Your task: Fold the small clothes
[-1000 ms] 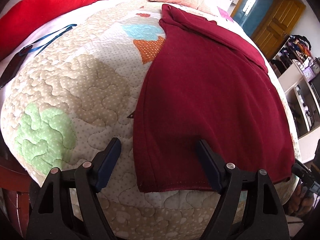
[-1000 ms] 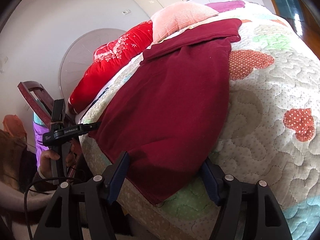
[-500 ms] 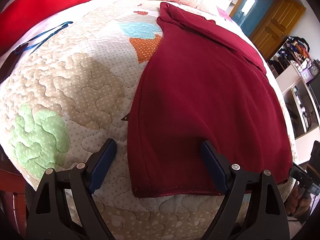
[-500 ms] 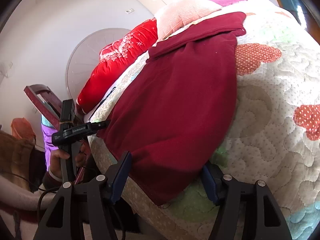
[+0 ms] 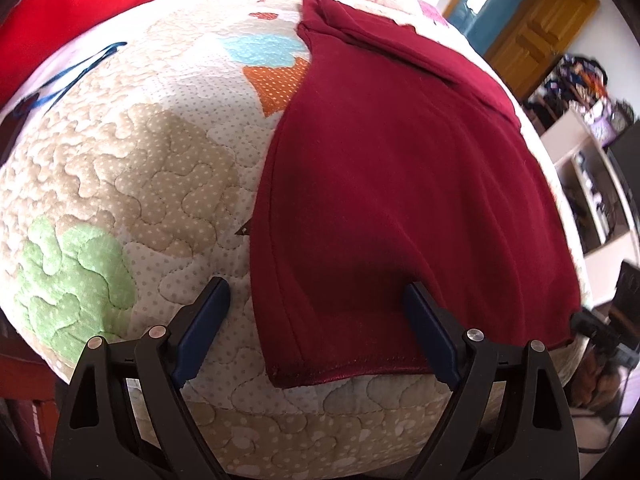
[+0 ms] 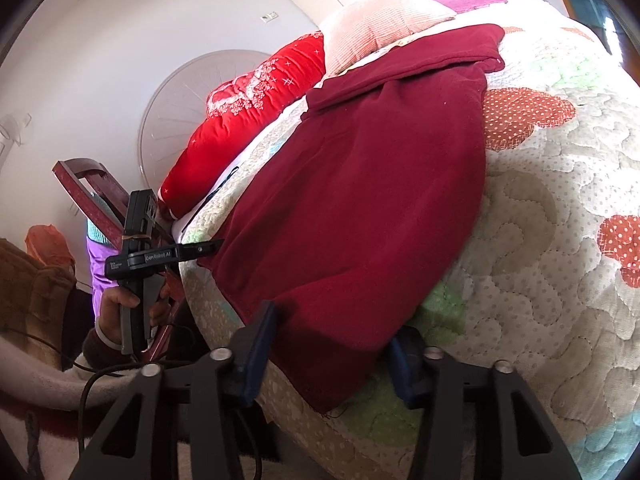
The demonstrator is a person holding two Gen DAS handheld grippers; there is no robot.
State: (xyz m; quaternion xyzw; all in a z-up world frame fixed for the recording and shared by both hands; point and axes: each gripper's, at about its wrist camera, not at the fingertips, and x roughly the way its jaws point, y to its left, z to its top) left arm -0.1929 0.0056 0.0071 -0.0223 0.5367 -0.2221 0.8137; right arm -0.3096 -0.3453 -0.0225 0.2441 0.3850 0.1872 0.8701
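A dark red garment lies spread flat on a quilted bedspread, its hem at the near edge of the bed. My left gripper is open, its fingers straddling the garment's near left hem corner, low over the cloth. In the right wrist view the same garment hangs slightly over the bed edge. My right gripper is open, its fingers on either side of the near right hem corner. The left gripper also shows in the right wrist view, at the other hem corner.
A red pillow and a pink pillow lie at the head of the bed. A blue lanyard lies on the quilt at left. A wooden chair stands beside the bed. Shelves stand at right.
Both grippers have moved forward and lower onto the hem corners. The garment lies as before. Both stay open.
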